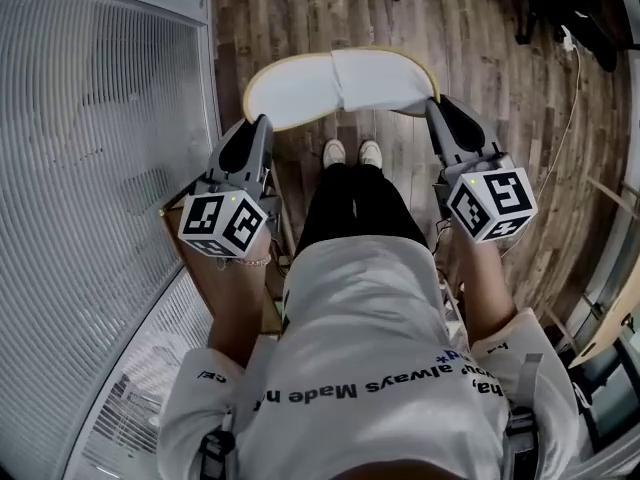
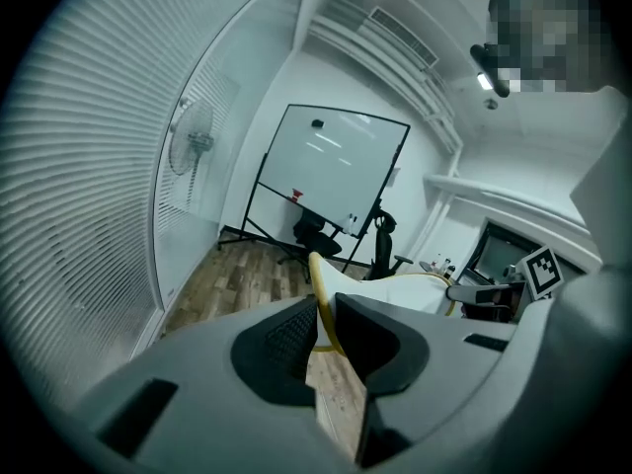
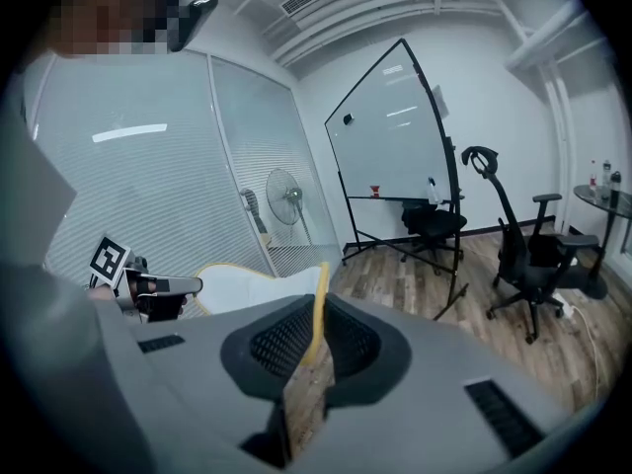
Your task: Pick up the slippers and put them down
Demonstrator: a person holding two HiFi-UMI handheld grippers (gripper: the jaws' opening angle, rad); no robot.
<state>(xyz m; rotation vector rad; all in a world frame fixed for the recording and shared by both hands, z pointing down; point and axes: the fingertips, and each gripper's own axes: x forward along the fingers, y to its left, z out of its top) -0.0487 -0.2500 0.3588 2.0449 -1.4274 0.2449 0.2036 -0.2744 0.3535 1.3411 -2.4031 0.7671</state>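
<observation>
Pick-up done: L tongs (image 1: 262,122) and R tongs (image 1: 436,106) were each clamped narrow on an end rim of the white, yellow-edged slipper (image 1: 340,83). It hung clear above the floor (image 1: 330,8), ahead of the person's shoes (image 1: 351,153). Remaining, est.: lower, set down, release.

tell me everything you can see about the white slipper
The slipper is white and flat with a thin yellow edge, and looks like soft cloth. A white band crosses its right half. It is held level in the air above the wooden floor, between the two grippers: the left gripper pinches one end's rim, the right gripper the other.
</observation>
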